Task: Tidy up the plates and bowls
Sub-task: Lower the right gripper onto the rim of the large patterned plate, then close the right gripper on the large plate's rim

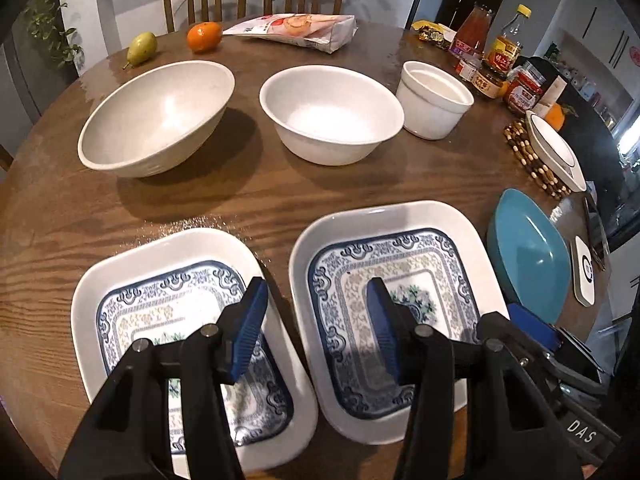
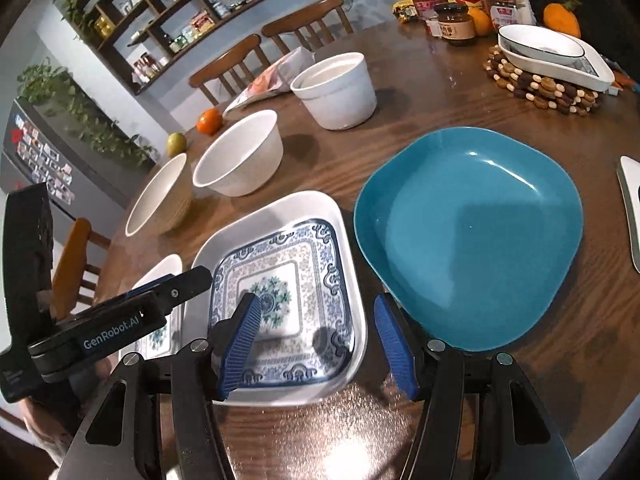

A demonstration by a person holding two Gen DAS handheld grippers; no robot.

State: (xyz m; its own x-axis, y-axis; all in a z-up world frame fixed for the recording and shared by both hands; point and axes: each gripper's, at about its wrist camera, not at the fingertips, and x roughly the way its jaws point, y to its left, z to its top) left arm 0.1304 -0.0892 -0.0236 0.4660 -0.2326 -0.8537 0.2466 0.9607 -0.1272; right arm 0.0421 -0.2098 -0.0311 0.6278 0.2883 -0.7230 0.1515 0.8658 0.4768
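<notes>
Two white rectangular plates with blue patterns lie side by side near me: the left plate (image 1: 160, 304) and the right plate (image 1: 432, 280). My left gripper (image 1: 316, 320) is open just above them, one finger over each, straddling the gap between them. Beyond stand a large cream bowl (image 1: 156, 120), a white bowl (image 1: 332, 116) and a white straight-sided cup bowl (image 1: 434, 98). A teal plate (image 2: 468, 236) lies right of the patterned plate (image 2: 288, 272). My right gripper (image 2: 318, 344) is open over that plate's near right corner, holding nothing.
A white dish (image 2: 552, 54) sits on a beaded trivet (image 2: 540, 88) at the far right. Jars and bottles (image 1: 492, 64), a food bag (image 1: 296, 32), an orange (image 1: 204, 36) and a pear (image 1: 141, 48) line the far edge of the round wooden table (image 1: 280, 200). Chairs stand behind.
</notes>
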